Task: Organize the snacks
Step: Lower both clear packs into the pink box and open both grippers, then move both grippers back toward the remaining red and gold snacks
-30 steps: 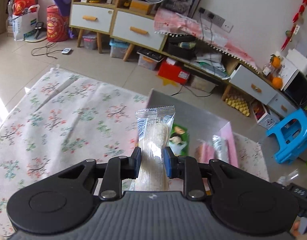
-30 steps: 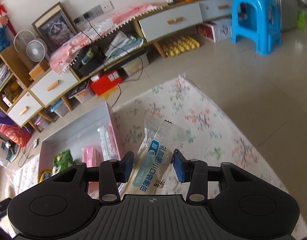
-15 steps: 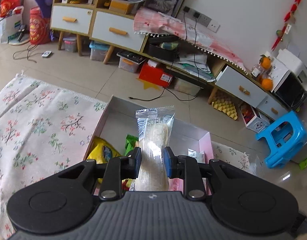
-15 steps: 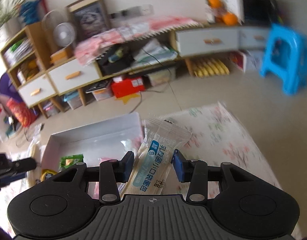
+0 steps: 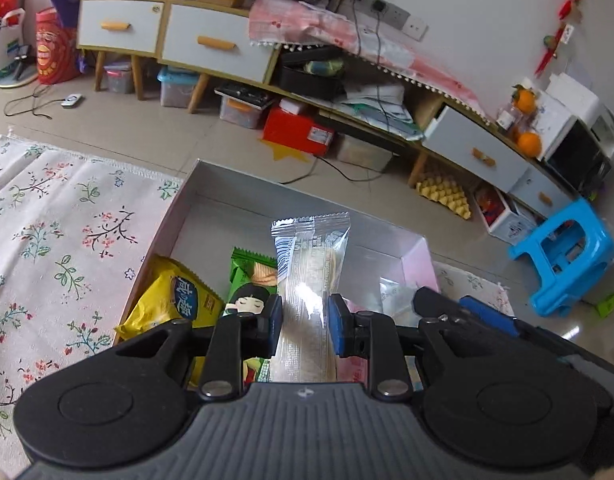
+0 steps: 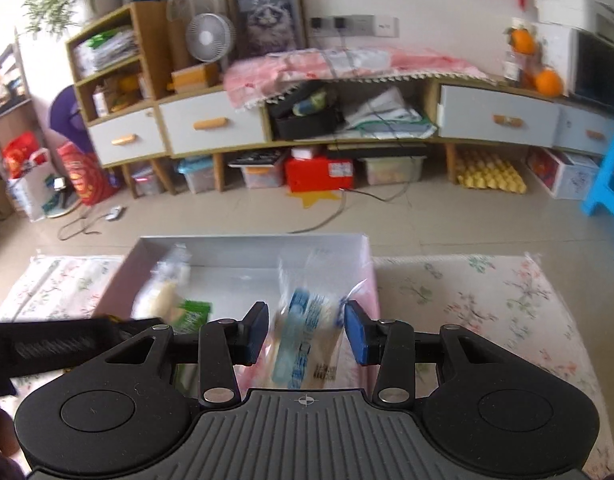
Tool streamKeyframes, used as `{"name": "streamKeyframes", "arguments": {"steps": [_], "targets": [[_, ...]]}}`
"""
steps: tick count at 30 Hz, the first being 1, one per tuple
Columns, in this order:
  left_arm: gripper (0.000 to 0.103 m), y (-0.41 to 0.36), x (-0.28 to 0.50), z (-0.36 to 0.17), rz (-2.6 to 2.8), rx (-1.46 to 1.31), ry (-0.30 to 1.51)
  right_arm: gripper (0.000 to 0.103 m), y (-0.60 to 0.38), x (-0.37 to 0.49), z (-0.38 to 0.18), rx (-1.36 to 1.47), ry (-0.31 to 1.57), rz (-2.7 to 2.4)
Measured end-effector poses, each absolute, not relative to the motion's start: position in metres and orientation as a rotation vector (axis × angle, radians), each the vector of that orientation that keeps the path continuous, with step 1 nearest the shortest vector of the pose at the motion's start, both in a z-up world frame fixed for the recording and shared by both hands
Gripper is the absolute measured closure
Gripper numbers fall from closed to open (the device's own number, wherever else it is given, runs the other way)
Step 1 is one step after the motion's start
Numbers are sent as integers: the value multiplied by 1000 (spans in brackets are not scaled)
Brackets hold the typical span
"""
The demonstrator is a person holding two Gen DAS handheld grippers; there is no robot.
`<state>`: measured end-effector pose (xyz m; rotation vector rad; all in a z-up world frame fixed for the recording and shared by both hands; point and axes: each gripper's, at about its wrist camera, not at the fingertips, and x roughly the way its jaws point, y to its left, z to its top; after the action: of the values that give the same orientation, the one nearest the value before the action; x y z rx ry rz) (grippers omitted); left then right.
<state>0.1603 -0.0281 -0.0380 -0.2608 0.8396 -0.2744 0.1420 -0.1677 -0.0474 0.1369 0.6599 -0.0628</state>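
Note:
My left gripper (image 5: 305,326) is shut on a clear-wrapped biscuit packet (image 5: 309,276) and holds it over the grey box (image 5: 243,184). A yellow bag (image 5: 175,304) and a green snack packet (image 5: 251,284) lie in the box. My right gripper (image 6: 305,334) stands with its jaws apart around a clear bread packet with blue print (image 6: 307,332), which looks blurred and loose between the pads, over the same box (image 6: 251,246). The left gripper's packet (image 6: 163,288) also shows there. The right gripper shows in the left wrist view (image 5: 467,312).
The box sits on a floral cloth (image 5: 55,220) on the floor. A low cabinet with drawers (image 6: 211,126) runs along the wall behind. A blue stool (image 5: 563,260) stands to the right. A cable (image 6: 339,208) lies on the tiles beyond the box.
Both grippers moved over the box. The right gripper's jaws have spread and its bread packet is slipping free. The left gripper still clamps its packet.

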Motion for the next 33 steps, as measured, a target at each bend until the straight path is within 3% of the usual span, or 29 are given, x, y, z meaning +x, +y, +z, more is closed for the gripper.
{"name": "streamKeyframes", "arguments": {"steps": [6, 15, 17, 21, 23, 25, 28, 33], "targets": [[68, -26, 158, -30, -301, -253, 776, 43, -182, 140, -47, 219, 652, -44], [66, -9, 143, -6, -281, -299, 797, 40, -236, 110, -30, 508, 648, -106], [57, 0, 134, 2, -265, -352, 806, 38, -238, 100, -19, 533, 643, -94], [51, 11, 112, 18, -229, -326, 791, 34, -219, 72, 10, 446, 656, -41], [41, 13, 101, 20, -212, -268, 799, 30, -205, 52, 27, 361, 635, -7], [42, 21, 92, 17, -196, -257, 827, 16, -196, 35, 38, 272, 599, -28], [41, 33, 76, 13, -150, -229, 823, 16, -192, 20, 42, 252, 601, -76], [40, 51, 69, 2, -109, -226, 870, 16, -202, 0, 15, 446, 767, -85]]}}
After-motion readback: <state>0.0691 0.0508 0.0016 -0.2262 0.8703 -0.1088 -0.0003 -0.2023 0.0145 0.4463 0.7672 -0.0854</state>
